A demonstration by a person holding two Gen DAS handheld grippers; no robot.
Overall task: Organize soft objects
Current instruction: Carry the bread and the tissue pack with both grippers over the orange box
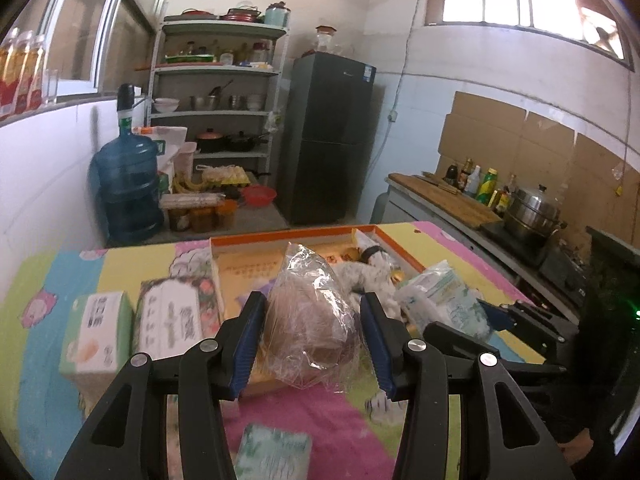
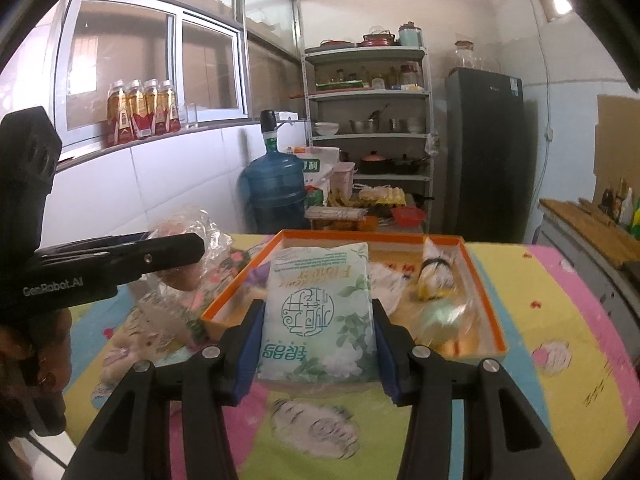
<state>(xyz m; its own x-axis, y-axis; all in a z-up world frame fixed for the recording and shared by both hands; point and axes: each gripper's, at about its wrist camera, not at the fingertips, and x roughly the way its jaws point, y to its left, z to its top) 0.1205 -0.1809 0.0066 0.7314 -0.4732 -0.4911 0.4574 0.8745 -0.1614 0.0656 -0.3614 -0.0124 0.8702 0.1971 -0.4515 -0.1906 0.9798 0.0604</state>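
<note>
Our left gripper (image 1: 312, 340) squeezes a clear bag of bread (image 1: 310, 320). Our right gripper (image 2: 318, 348) squeezes a tissue pack (image 2: 320, 316).

A white tissue pack (image 2: 318, 320) printed with green leaves and teal lettering sits between blue-padded black gripper (image 2: 316, 344) fingers, ahead an orange-rimmed tray (image 2: 494, 320) on a pastel cartoon-patterned bench (image 2: 560, 320).

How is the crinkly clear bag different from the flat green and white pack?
The clear bag is see-through, lumpy and wrinkled, with something brown inside; the tissue pack is flat, rectangular and printed with flowers and writing. The left gripper holds the bag, the right gripper the pack. Both look soft, are squeezed between blue pads, and sit at the orange tray.
</note>
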